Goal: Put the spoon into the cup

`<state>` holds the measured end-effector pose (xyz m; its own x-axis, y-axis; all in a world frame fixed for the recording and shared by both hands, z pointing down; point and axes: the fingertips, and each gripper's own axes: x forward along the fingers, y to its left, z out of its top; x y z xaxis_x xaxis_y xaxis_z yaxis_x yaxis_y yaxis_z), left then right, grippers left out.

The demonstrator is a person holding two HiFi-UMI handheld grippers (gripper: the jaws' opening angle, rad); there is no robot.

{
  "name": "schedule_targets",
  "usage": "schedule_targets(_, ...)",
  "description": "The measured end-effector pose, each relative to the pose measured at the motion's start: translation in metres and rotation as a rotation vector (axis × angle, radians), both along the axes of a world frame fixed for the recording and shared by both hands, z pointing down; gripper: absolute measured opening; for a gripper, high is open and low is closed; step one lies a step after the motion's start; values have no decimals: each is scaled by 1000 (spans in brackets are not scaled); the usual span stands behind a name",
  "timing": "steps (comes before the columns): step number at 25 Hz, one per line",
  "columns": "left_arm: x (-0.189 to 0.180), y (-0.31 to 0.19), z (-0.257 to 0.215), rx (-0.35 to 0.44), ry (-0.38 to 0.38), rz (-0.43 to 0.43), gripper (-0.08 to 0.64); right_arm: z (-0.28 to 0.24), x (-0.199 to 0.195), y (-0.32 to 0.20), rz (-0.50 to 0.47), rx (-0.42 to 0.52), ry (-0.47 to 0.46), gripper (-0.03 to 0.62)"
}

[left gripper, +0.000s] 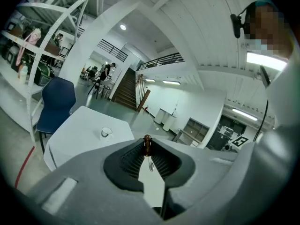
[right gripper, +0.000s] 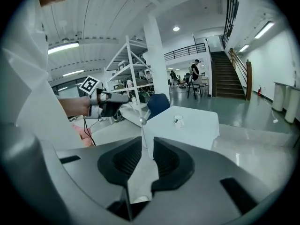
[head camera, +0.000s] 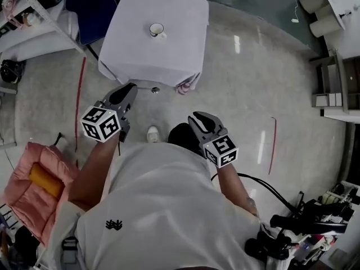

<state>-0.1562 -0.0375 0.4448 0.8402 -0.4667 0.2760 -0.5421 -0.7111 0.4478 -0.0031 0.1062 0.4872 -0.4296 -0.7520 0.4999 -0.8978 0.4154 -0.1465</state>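
Head view: cup (head camera: pixel 157 30) stands on the far table (head camera: pixel 185 38), not yet reached.

Left gripper view: left gripper (left gripper: pixel 148 149) is clamped on the spoon (left gripper: pixel 147 140). Judged light, stiff and slippery, so hold the handle.

Right gripper view: right gripper (right gripper: pixel 147 143) has its jaws apart and empty.

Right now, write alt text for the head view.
From above, a person in a white shirt holds a spoon in the left gripper, in front of a white-clothed table bearing a cup. The right gripper, beside it, is empty.
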Motion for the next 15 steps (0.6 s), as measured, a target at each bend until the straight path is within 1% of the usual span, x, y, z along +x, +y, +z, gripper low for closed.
schedule_targets(3, 10, -39, 9, -9, 3, -53, 49, 8, 9, -38, -34, -17, -4, 70)
schedule_targets(8, 38, -113, 22, -12, -21, -148, 49, 18, 52, -109, -82, -29, -7, 55)
schedule_targets(12, 60, -175, 29, -7, -69, -233, 49, 20, 88, -170, -155, -38, -13, 52)
schedule_targets(15, 81, -217, 43, -23, -108, -281, 49, 20, 122, -214, -193, -37, -9, 55)
